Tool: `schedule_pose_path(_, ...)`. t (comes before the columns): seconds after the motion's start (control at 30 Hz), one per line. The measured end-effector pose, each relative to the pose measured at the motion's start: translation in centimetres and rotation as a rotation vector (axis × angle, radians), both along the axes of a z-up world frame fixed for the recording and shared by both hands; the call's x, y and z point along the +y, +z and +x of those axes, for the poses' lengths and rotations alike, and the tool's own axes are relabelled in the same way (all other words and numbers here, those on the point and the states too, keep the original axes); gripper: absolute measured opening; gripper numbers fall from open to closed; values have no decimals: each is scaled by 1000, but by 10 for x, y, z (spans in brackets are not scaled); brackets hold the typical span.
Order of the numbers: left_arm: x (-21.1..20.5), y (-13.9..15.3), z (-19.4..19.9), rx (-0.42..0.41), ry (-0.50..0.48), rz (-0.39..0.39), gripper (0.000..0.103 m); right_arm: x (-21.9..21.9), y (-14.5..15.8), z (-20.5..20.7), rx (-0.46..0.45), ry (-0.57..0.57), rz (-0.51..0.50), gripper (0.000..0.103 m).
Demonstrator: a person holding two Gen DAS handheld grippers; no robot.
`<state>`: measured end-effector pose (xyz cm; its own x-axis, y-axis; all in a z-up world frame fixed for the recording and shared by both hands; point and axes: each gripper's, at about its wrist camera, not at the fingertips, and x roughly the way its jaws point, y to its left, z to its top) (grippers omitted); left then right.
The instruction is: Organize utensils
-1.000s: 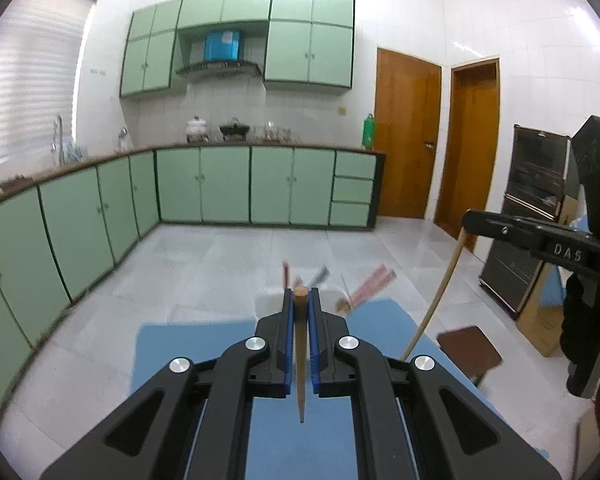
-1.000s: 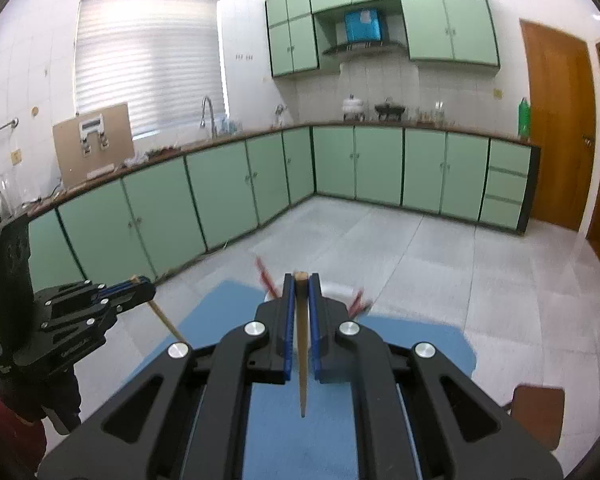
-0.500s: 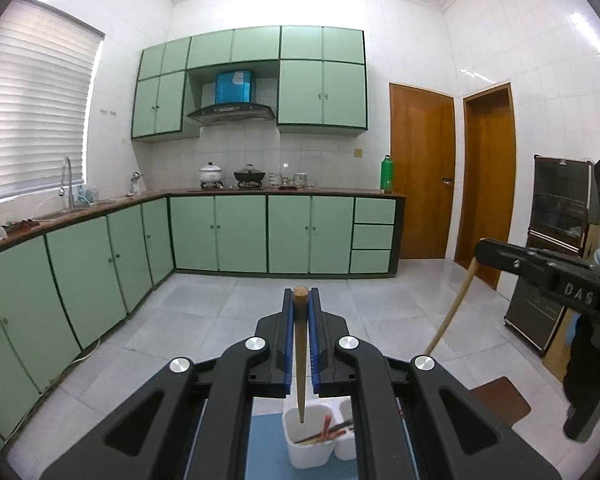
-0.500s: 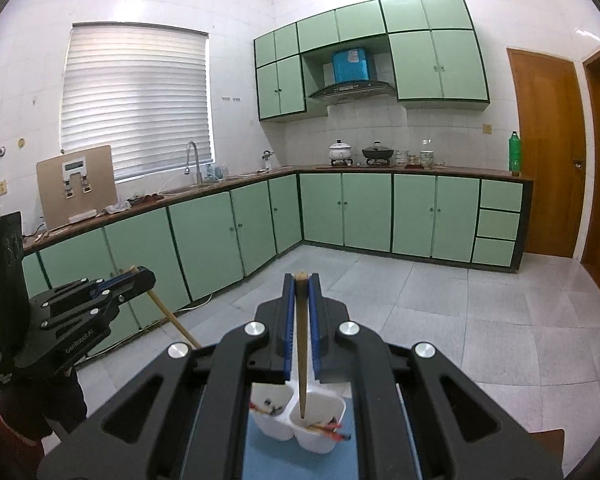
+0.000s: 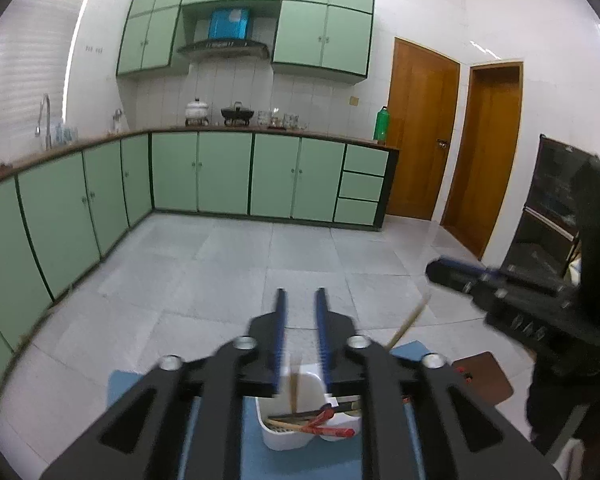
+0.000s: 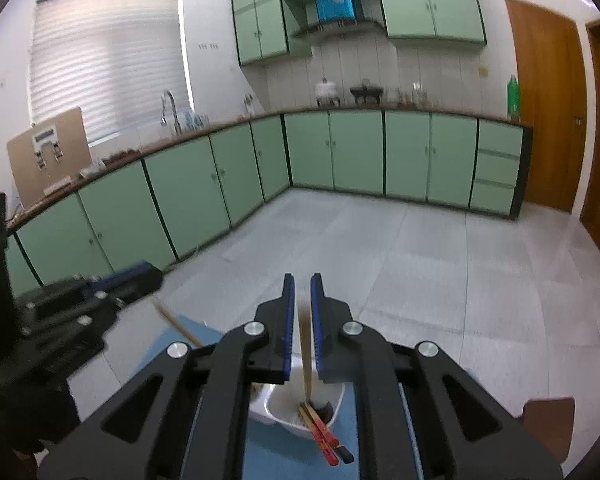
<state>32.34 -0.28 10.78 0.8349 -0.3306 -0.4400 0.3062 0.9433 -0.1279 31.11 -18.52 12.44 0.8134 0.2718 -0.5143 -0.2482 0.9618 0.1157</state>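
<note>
My left gripper (image 5: 299, 300): jaws apart, gripping nothing
My right gripper (image 6: 302, 285): jaws apart
Pale wooden chopstick (image 6: 306, 354): upright between right fingers, lower end in white plastic holder (image 6: 281, 414)

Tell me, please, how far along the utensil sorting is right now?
Done: several red-tipped chopsticks already lie in the white plastic holder on the blue mat. In hand: both the left gripper and right gripper have opened, each with a blurred wooden chopstick between its fingers, tip in the holder. Left: cannot tell; no other loose utensils show.
</note>
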Motion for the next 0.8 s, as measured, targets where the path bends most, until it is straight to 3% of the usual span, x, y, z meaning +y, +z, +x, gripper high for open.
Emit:
schedule_pose_path(0.03, 1, -1, -1, 3, 3, -2, 26, -1, -3, 0, 6, -7, 2, 11)
schedule_pose_path(0.1, 1, -1, -4, -1, 2, 12, 29, -3, -7, -6, 10, -18, 10, 23)
schedule_pose_path(0.23, 2, 7, -20, -32, 4, 27, 42, -5, 0, -28, -34, -40, -3, 32)
schedule_pose_path(0.27, 2, 9, -27, -42, 4, 27, 45, -7, 1, -32, -43, -45, -6, 39)
schedule_pose_path(0.33, 3, 12, -41, -59, 7, 28, 49, -10, 6, -52, -74, -55, -16, 44)
schedule_pose_path(0.4, 4, 13, -54, -71, 9, 28, 54, -14, 6, -70, -93, -70, -27, 57)
schedule_pose_path(0.5, 6, 11, -80, -89, 13, 30, 61, -19, 2, -99, -105, -86, -45, 62)
schedule_pose_path(0.7, 12, -16, -129, -55, 23, 10, 74, -33, -27, -160, -100, -102, -23, 86)
schedule_pose_path(0.8, 16, -35, -149, -24, 37, 5, 78, -37, -49, -191, -77, -107, -1, 91)
